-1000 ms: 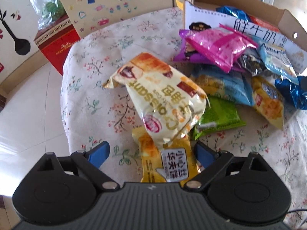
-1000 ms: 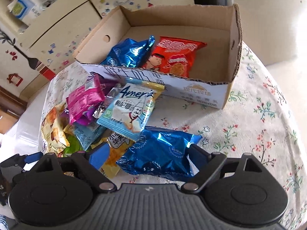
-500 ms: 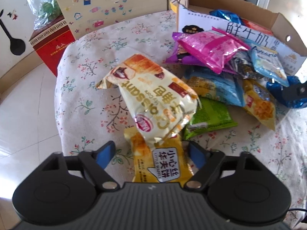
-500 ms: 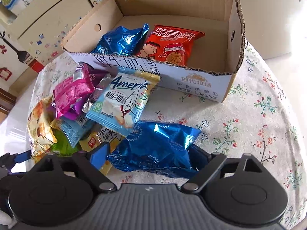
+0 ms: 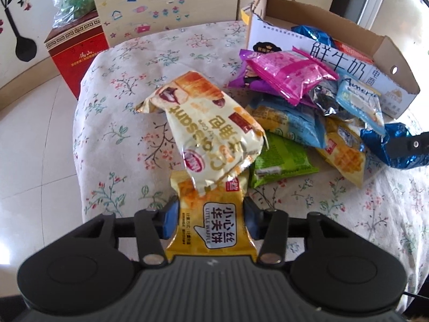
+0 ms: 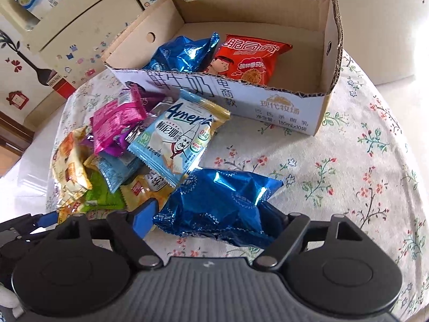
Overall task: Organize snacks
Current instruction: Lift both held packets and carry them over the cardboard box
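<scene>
My left gripper (image 5: 210, 218) is shut on a yellow waffle packet (image 5: 211, 225) at the near edge of the pile. A cream croissant packet (image 5: 214, 131) leans on that packet's far end. The jaws of my right gripper (image 6: 211, 220) are closing around a blue foil bag (image 6: 219, 204) that lies between them on the cloth. Its left pad reaches the bag's edge, and no squeeze shows. The cardboard box (image 6: 332, 53) beyond holds another blue bag (image 6: 182, 53) and a red packet (image 6: 246, 61). Several pink, purple, light blue and green packets are heaped in front of the box.
The round table wears a floral cloth (image 6: 362, 161); its edge drops to tiled floor on the left. A red carton (image 5: 77, 53) with a plastic bag on top stands on the floor beside stickered cabinets (image 5: 166, 2). The left gripper's finger (image 6: 45, 218) shows at the right wrist view's lower left.
The left jaws have come together from wide apart onto the waffle packet. The right jaws have narrowed around the blue foil bag. Both hands have barely shifted.
</scene>
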